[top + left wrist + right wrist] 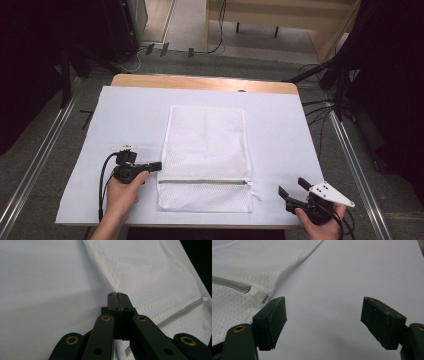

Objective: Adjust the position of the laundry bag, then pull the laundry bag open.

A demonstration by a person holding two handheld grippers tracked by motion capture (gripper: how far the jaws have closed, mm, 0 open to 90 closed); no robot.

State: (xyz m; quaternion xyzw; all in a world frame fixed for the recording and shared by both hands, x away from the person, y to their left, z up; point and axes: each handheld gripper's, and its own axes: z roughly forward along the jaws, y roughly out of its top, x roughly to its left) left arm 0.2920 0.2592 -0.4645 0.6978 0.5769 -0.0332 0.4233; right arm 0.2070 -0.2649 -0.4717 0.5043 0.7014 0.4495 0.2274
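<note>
At lower left of the high view, my left gripper [156, 165] sits with jaws pressed together, empty, at the left edge of the white mesh bag [206, 150] lying mid-frame; at lower right, my right gripper [292, 188] rests wide open.

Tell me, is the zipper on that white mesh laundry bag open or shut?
Shut: the grey zipper runs as one closed line across the white mesh laundry bag, no gap showing.

Place: a lab or test room
Bench [125, 105]: covered with a white sheet, in the middle
Rails [30, 170]: metal, on the floor at 9 and 3 o'clock
Cables [215, 47]: on the floor at 12 o'clock
Curtains [30, 60]: dark, at both sides
</note>
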